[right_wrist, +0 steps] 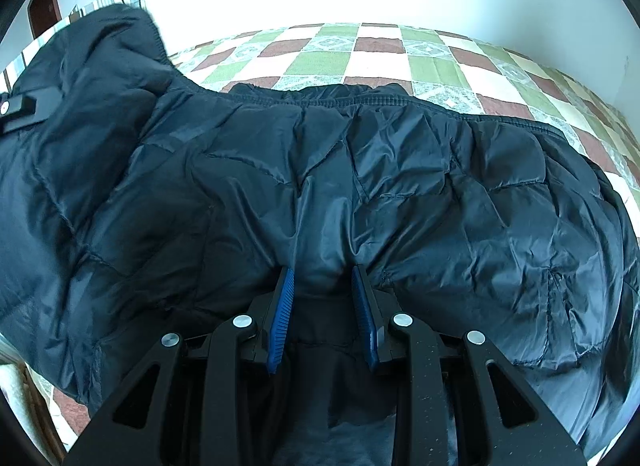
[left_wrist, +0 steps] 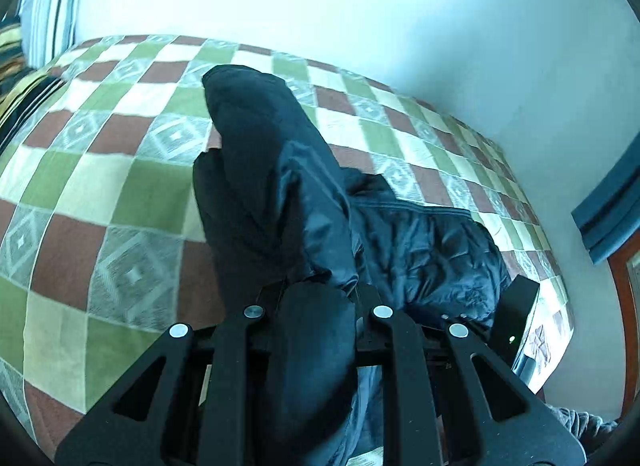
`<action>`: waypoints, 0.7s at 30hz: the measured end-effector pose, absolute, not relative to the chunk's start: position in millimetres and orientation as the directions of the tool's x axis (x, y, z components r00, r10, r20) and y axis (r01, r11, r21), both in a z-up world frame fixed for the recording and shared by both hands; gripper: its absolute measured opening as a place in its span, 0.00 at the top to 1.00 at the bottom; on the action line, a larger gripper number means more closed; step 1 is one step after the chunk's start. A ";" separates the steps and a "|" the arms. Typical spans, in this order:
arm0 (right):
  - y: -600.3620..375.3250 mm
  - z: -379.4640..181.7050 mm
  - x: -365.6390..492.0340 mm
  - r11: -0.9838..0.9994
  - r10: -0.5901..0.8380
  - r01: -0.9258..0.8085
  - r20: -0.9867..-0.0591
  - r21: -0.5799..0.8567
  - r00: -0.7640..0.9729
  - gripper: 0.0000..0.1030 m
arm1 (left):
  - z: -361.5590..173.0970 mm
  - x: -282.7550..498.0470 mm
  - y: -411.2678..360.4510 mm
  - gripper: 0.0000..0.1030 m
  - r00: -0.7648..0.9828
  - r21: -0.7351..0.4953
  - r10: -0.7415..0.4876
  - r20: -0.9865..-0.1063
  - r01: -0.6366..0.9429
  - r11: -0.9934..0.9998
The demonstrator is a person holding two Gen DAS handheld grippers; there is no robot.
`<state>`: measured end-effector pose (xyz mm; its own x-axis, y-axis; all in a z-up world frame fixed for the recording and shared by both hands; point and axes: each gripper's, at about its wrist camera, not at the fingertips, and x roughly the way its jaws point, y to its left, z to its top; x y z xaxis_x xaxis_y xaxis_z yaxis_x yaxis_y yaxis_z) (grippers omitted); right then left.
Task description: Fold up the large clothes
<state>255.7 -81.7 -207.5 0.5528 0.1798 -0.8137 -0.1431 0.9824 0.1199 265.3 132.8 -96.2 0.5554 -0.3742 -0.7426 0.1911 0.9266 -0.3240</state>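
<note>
One jacket (right_wrist: 400,193), dark and quilted, lies across one checked bedspread (left_wrist: 100,169), and I have two grippers on it. My left gripper (left_wrist: 316,294) is nearly closed on a fold of the jacket's fabric; a sleeve or edge rises from the bed up into its jaws, and the cloth bulges over the fingers so I cannot see the pads at all. My right gripper (right_wrist: 324,294) stands partly open with a bunch of the jacket pinched between its two blue pads (right_wrist: 280,322), near the lower hem side of the body. In the right view the left gripper (right_wrist: 18,107) shows only as a small black piece at the left edge, buried in cloth. In the left view the right gripper (left_wrist: 516,314) is half hidden behind the jacket. Which part of the jacket the left one holds I cannot tell. The bed's far corners are cut off.
</note>
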 end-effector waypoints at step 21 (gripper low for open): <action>-153.5 -185.0 228.4 0.977 0.200 -0.065 -0.768 0.203 0.608 0.70 | -83.6 265.8 3.0 0.86 0.580 -0.176 -0.339 -0.741 0.319 0.931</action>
<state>228.4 -153.5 -185.0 0.6082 0.1996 -0.7683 -0.0646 0.9771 0.2028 265.8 3.0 -83.6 0.5805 -0.3387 -0.7405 0.3185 0.9314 -0.1763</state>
